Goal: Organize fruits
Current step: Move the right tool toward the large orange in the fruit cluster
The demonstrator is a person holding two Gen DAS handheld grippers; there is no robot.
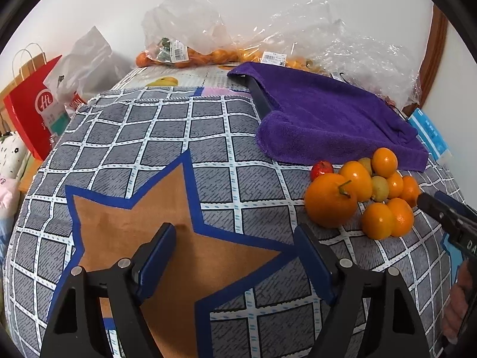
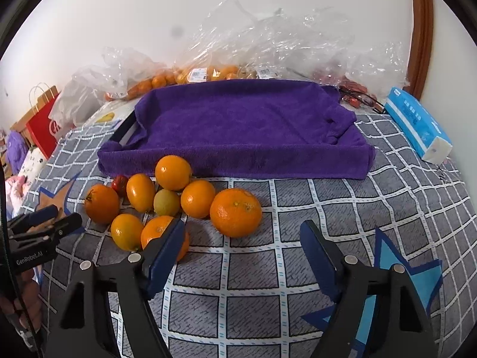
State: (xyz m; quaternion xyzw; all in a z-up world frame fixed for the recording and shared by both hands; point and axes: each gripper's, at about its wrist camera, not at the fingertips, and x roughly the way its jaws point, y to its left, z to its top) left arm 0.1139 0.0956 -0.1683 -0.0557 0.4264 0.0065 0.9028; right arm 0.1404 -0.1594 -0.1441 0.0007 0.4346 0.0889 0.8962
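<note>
A pile of several orange citrus fruits [image 2: 173, 171] lies on the checked cloth in front of a purple towel-lined tray [image 2: 238, 125]. The largest is a mandarin [image 2: 235, 211]; a greenish fruit [image 2: 166, 202] and a small red fruit [image 2: 119, 185] sit among them. The pile also shows in the left wrist view [image 1: 331, 200], with the tray [image 1: 328, 110] behind it. My right gripper [image 2: 241, 241] is open and empty just before the pile, its left finger [image 2: 167, 244] overlapping one orange. My left gripper [image 1: 235, 244] is open and empty over a brown star patch, left of the pile.
Clear plastic bags of oranges [image 2: 202, 74] lie behind the tray by the wall. A blue tissue pack [image 2: 417, 125] lies at the right. A red paper bag [image 1: 32, 110] stands off the left edge. The checked cloth [image 1: 179, 137] covers the surface.
</note>
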